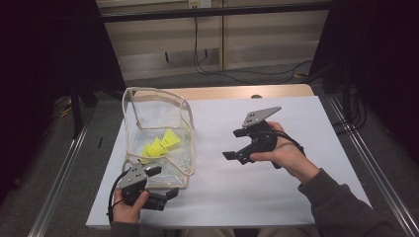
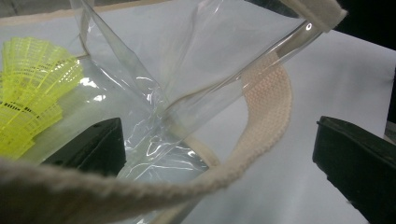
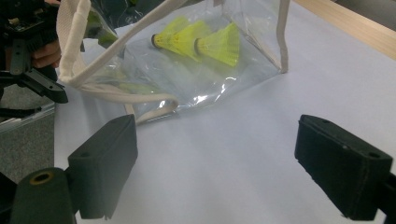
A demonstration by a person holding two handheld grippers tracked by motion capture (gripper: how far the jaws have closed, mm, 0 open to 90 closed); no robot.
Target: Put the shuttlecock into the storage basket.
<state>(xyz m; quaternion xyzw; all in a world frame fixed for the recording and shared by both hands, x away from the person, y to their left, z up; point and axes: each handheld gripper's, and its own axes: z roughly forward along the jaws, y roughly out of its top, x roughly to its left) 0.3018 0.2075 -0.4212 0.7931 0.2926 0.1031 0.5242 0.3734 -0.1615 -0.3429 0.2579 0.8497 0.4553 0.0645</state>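
Observation:
A clear plastic bag (image 1: 157,116) with cream webbing trim stands open on the left of the white table sheet (image 1: 276,187). Yellow shuttlecocks (image 1: 160,144) lie inside it. My left gripper (image 1: 163,181) is open at the bag's near corner. In the left gripper view (image 2: 224,154) the cream strap (image 2: 268,112) and a fold of the clear plastic (image 2: 187,70) lie between the jaws, and one shuttlecock's skirt (image 2: 32,88) shows through the wall. My right gripper (image 1: 233,143) is open above the sheet's middle, facing the bag (image 3: 224,79) and its shuttlecocks (image 3: 201,39), with nothing between its jaws (image 3: 219,168).
A wooden table edge (image 1: 237,92) shows beyond the sheet. Metal rails (image 1: 64,168) run along both sides of the table. Black cables (image 1: 232,74) lie on the floor behind it. The sheet to the right of the bag is bare.

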